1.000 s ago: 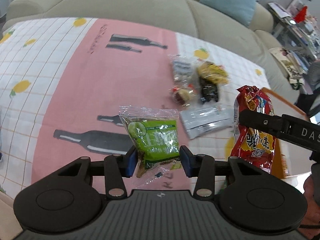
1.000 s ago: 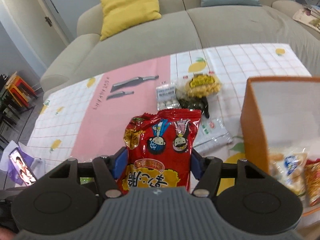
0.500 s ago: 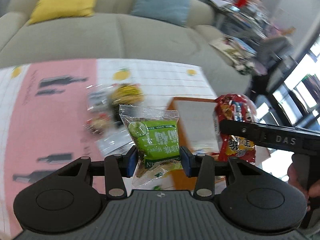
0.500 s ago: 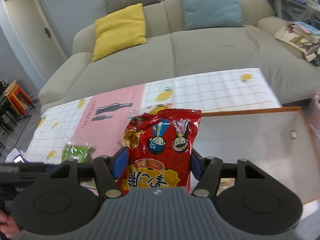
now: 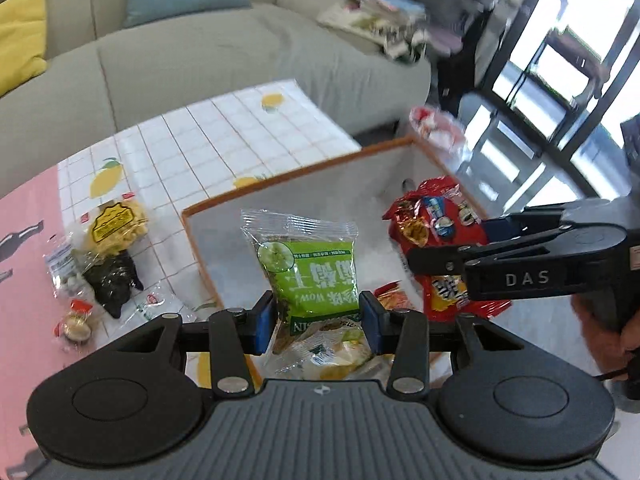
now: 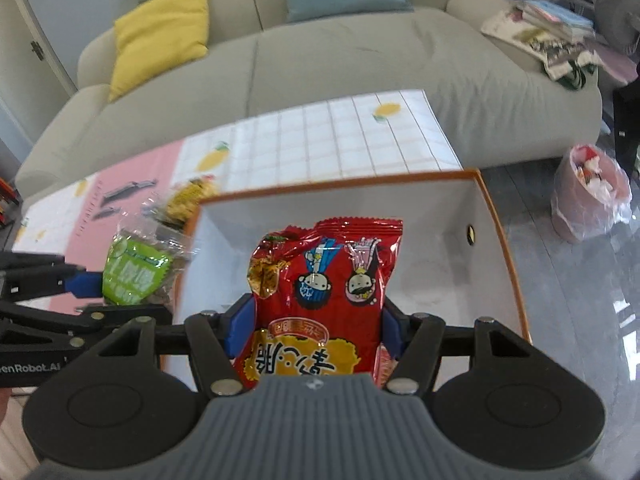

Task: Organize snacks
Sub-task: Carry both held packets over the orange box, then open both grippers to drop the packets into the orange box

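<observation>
While both packets are hanging over the box [image 6: 500, 248], the left claw [image 5: 318, 322] is clamping the green packet [image 5: 310, 276] and the right claw [image 6: 316, 326] the red [image 6: 324, 292]; lowering before releasing seems wise.

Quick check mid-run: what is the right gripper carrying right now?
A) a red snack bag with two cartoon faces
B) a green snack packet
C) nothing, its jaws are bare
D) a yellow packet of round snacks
A: in the right wrist view the right gripper has its blue pads pressed on both sides of the red snack bag, held over the orange-rimmed box; the green packet sits in the left gripper.
</observation>
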The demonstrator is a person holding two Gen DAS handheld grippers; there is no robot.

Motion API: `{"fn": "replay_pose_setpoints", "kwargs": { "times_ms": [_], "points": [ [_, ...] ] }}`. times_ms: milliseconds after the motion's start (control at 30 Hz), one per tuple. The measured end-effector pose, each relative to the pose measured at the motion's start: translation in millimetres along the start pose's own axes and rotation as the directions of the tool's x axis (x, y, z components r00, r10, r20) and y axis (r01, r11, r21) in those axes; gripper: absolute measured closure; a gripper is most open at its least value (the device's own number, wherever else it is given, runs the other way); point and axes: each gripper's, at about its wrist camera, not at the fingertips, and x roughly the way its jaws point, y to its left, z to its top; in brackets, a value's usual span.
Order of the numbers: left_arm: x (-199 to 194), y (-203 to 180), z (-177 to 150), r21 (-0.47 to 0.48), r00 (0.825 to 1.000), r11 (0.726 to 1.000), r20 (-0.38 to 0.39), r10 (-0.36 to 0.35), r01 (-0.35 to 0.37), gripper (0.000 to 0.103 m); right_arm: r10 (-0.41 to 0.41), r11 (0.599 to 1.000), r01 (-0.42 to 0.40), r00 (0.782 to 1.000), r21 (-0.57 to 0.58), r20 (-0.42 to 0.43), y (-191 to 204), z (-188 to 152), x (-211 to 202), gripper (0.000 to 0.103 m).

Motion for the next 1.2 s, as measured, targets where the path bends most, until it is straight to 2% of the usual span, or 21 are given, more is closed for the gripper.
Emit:
{"fn": "replay_pose_setpoints", "kwargs": {
  "times_ms": [200,367,567,767,967,1067,1133,1200],
  "points": [
    [43.1,-12.1,11.1,0.141,0.995,0.989,-0.077,0.064,-0.053,0.054,0.005,0.999,-0.002,0.996,0.034,-0.086,-18.0,8.3,43.8,0.041],
    [68.0,-17.9,13.3,0.262,0.984,0.962,-0.140,0.113,-0.073,0.054,-0.014,1.000,0.017,0.991,0.021,-0.135,-22.3,16.8,74.4,0.041],
    [86.9,-19.6,13.3,0.349,0.970,0.934,-0.189,0.152,-0.079,0.054,-0.021,1.000,0.020,0.983,-0.006,-0.185,-20.5,21.7,98.6,0.041],
    [98.1,-21.5,8.2,0.407,0.961,0.907,-0.189,0.201,-0.109,0.053,-0.017,1.000,0.017,0.976,-0.002,-0.219,-20.0,20.1,112.4,0.040],
    [104.5,-20.3,8.0,0.424,0.952,0.896,-0.196,0.234,-0.133,0.047,-0.021,1.000,0.023,0.969,0.002,-0.246,-20.5,18.0,120.4,0.040],
    [104.1,-19.4,7.7,0.434,0.953,0.890,-0.185,0.239,-0.139,0.046,-0.024,1.000,0.025,0.967,-0.001,-0.253,-19.6,18.8,124.0,0.039],
    [101.1,-18.9,8.3,0.432,0.956,0.892,-0.183,0.229,-0.131,0.043,-0.026,1.000,0.026,0.966,-0.003,-0.256,-16.9,19.3,125.4,0.038],
    [98.2,-20.7,9.0,0.441,0.959,0.887,-0.165,0.230,-0.137,0.035,-0.030,1.000,0.030,0.966,-0.005,-0.258,-16.8,19.8,126.9,0.036]
  ]
}}
